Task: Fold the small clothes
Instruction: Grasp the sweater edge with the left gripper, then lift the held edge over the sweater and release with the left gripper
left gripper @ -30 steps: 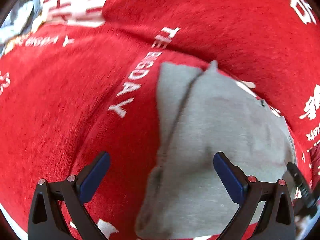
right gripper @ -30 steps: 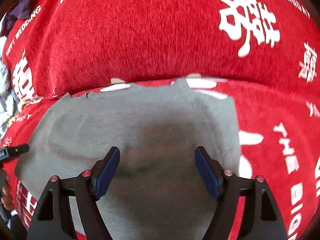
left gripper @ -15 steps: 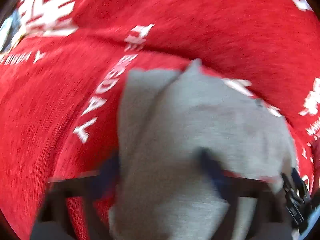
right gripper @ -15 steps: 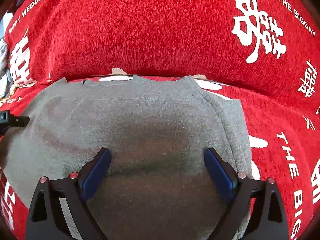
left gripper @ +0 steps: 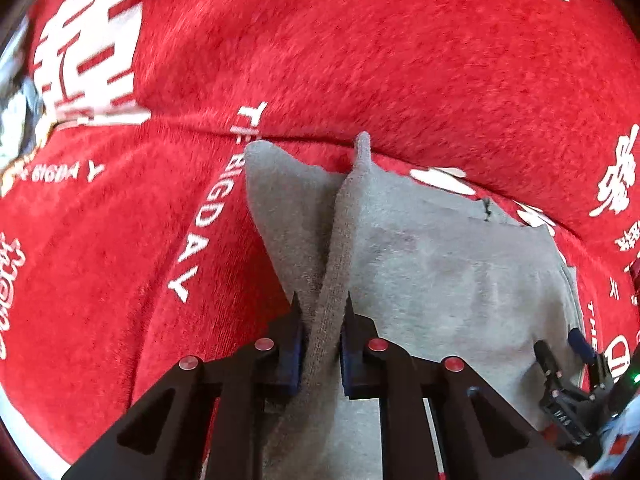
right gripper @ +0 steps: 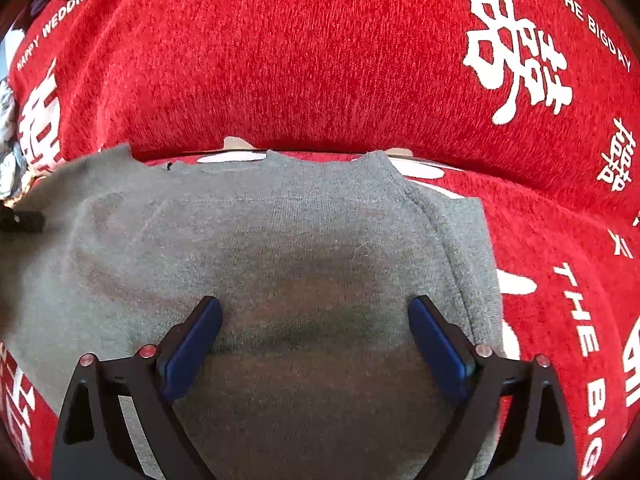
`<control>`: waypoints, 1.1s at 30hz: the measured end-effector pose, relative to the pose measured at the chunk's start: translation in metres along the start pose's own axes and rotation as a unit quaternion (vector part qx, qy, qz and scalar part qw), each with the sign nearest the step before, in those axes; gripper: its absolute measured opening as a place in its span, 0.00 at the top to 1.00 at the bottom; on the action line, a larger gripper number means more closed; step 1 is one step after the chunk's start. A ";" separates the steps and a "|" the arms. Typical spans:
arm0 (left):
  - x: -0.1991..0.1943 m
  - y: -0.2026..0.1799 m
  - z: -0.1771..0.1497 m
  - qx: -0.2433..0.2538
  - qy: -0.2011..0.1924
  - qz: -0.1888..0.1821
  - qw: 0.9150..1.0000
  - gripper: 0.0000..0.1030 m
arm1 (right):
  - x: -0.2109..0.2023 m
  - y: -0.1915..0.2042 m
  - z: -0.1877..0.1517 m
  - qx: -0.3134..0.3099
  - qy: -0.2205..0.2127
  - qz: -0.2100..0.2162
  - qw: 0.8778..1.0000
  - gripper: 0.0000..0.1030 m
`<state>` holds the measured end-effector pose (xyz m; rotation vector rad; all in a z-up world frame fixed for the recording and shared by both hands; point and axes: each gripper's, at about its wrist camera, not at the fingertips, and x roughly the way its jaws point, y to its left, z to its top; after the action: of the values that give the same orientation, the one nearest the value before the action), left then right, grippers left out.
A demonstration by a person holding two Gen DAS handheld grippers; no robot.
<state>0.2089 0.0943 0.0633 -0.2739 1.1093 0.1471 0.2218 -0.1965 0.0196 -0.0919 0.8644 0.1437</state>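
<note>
A small grey knit garment (left gripper: 440,272) lies flat on a red cover, its far edge against the crease of the cushions. My left gripper (left gripper: 322,300) is at the garment's left side. Its jaws are closing, and the blue pads pinch a raised ridge of the grey cloth that runs up to a far corner. My right gripper (right gripper: 316,308) hovers open over the middle of the garment (right gripper: 280,232) with only flat cloth below its fingers. In the left wrist view the right gripper (left gripper: 568,364) shows at the garment's right edge.
The red plush cover (left gripper: 360,60) with white lettering spreads under and behind the garment and rises as a back cushion (right gripper: 280,60). Some pale and dark clutter (right gripper: 8,140) sits at the far left edge.
The left gripper went from wide open to pinching a fold of the grey cloth and pulled it up into a ridge. The right gripper's fingers spread a little wider over the garment.
</note>
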 end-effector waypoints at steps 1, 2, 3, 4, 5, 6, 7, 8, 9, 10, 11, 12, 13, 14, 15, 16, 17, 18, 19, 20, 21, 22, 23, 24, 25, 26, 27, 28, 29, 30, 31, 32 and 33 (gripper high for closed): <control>-0.003 -0.004 0.002 0.006 -0.001 0.003 1.000 0.86 | -0.007 0.000 0.006 0.018 -0.001 0.010 1.000 0.07; -0.005 -0.006 0.003 0.009 0.000 0.007 1.000 0.86 | -0.018 0.003 0.014 0.037 -0.018 0.034 0.999 0.07; -0.005 -0.007 0.005 0.009 0.003 0.010 1.000 0.86 | -0.023 0.007 0.019 0.040 -0.030 0.045 0.998 0.07; -0.005 -0.008 0.007 0.006 0.009 0.014 1.000 0.86 | -0.026 0.017 0.026 0.033 -0.040 0.051 0.997 0.07; -0.004 -0.008 0.008 0.003 0.012 0.014 1.000 0.86 | -0.023 0.032 0.032 0.010 -0.037 0.049 0.998 0.07; -0.004 -0.008 0.008 -0.002 0.015 0.014 1.000 0.86 | -0.017 0.045 0.035 -0.014 -0.027 0.046 0.998 0.07; -0.006 -0.008 0.009 -0.007 0.017 0.012 1.000 0.86 | -0.007 0.061 0.037 -0.044 -0.016 0.040 0.998 0.07; -0.008 -0.009 0.009 -0.009 0.018 0.010 1.000 0.86 | 0.004 0.076 0.036 -0.075 -0.005 0.029 0.997 0.07; -0.011 -0.011 0.010 -0.008 0.017 0.008 1.000 0.86 | 0.018 0.091 0.032 -0.109 0.008 0.007 0.994 0.07; -0.014 -0.013 0.010 -0.005 0.014 0.006 1.000 0.86 | 0.028 0.098 0.028 -0.127 0.019 -0.011 0.992 0.07; -0.018 -0.016 0.011 -0.001 0.011 0.006 1.000 0.86 | 0.037 0.103 0.022 -0.138 0.025 -0.021 0.990 0.07; -0.020 -0.019 0.011 0.002 0.009 0.008 1.000 0.86 | 0.035 0.100 0.019 -0.123 0.001 -0.013 0.992 0.07; -0.021 -0.023 0.012 0.007 0.008 0.010 1.000 0.86 | 0.036 0.099 0.020 -0.119 0.012 -0.010 0.993 0.07; -0.022 -0.026 0.013 0.008 0.008 0.012 1.000 0.86 | 0.035 0.096 0.023 -0.112 0.021 -0.001 0.994 0.07; -0.023 -0.028 0.014 0.009 0.008 0.013 1.000 0.86 | 0.034 0.093 0.026 -0.111 0.028 0.004 0.993 0.07; -0.023 -0.031 0.014 0.007 0.008 0.012 1.000 0.86 | 0.029 0.089 0.028 -0.108 0.023 0.003 0.994 0.07; -0.024 -0.032 0.014 0.006 0.008 0.011 1.000 0.86 | 0.022 0.084 0.027 -0.104 0.004 -0.011 0.994 0.07; -0.025 -0.036 0.014 0.005 0.008 0.008 1.000 0.86 | 0.019 0.080 0.025 -0.105 -0.001 -0.020 0.994 0.07; -0.027 -0.040 0.014 0.008 0.008 0.007 1.000 0.86 | 0.024 0.079 0.022 -0.113 0.012 -0.023 0.993 0.07; -0.028 -0.044 0.013 0.011 0.008 0.007 1.000 0.86 | 0.029 0.078 0.020 -0.121 0.024 -0.017 0.992 0.07; -0.030 -0.048 0.013 0.014 0.009 0.007 1.000 0.86 | 0.027 0.074 0.019 -0.115 0.018 -0.004 0.993 0.07; -0.033 -0.054 0.013 0.019 0.008 0.005 1.000 0.86 | 0.025 0.069 0.022 -0.109 0.025 0.004 0.994 0.07; -0.036 -0.059 0.013 0.022 0.007 0.004 1.000 0.86 | 0.020 0.062 0.025 -0.097 0.031 0.006 0.995 0.07; -0.039 -0.065 0.013 0.028 0.006 0.004 1.000 0.87 | 0.009 0.051 0.026 -0.083 0.018 0.007 0.996 0.07; -0.041 -0.072 0.013 0.034 0.005 0.004 0.999 0.87 | -0.003 0.039 0.024 -0.071 -0.001 0.012 0.997 0.07; -0.043 -0.078 0.014 0.039 0.004 0.002 0.999 0.88 | -0.012 0.028 0.022 -0.061 -0.010 0.016 0.998 0.07; -0.045 -0.087 0.014 0.045 0.003 0.001 0.999 0.88 | -0.021 0.015 0.018 -0.047 -0.010 0.021 0.999 0.07; -0.047 -0.094 0.015 0.047 0.003 0.001 0.999 0.88 | -0.025 0.004 0.014 -0.035 -0.006 0.028 0.999 0.07; -0.048 -0.103 0.016 0.050 0.005 -0.001 0.999 0.88 | -0.030 -0.008 0.008 -0.021 -0.003 0.036 0.999 0.07; -0.050 -0.113 0.016 0.052 0.007 -0.004 0.999 0.88 | -0.035 -0.020 0.003 -0.008 -0.003 0.042 0.999 0.07; -0.052 -0.126 0.017 0.057 0.008 -0.008 0.998 0.88 | -0.042 -0.032 -0.004 0.006 -0.004 0.045 0.999 0.07; -0.054 -0.141 0.017 0.066 0.006 -0.010 0.998 0.88 | -0.045 -0.039 -0.006 0.013 -0.008 0.046 0.999 0.07; -0.056 -0.154 0.018 0.072 0.005 -0.011 0.997 0.88 | -0.051 -0.046 -0.011 0.019 -0.014 0.050 0.998 0.07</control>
<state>0.2382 -0.0464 0.1434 -0.1576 1.1213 0.0455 0.1885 -0.2484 0.0522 -0.0104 0.8431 0.2206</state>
